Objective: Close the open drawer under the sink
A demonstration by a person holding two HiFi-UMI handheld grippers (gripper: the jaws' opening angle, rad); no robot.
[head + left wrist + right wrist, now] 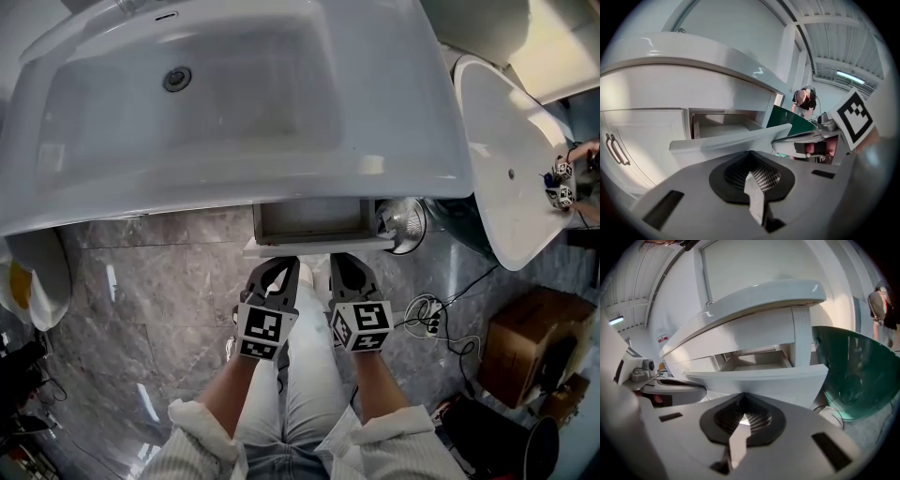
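Head view: sink (375,164) hides most of drawer (317,246).

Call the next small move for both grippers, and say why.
Probably push both forward together, evenly. The drawer stands open under the sink. The left gripper and right gripper, both shut, sit side by side at its front panel. Whether they touch it is unclear.

The scene is being lit brightly from overhead; a ceiling strip light (848,76) is being seen at two o'clock in the left gripper view. Glare is being thrown off the sink (370,165) and the polished floor (141,281). Both gripper views are being bowed and darkened at the rims, with the nearest surfaces being blurred.
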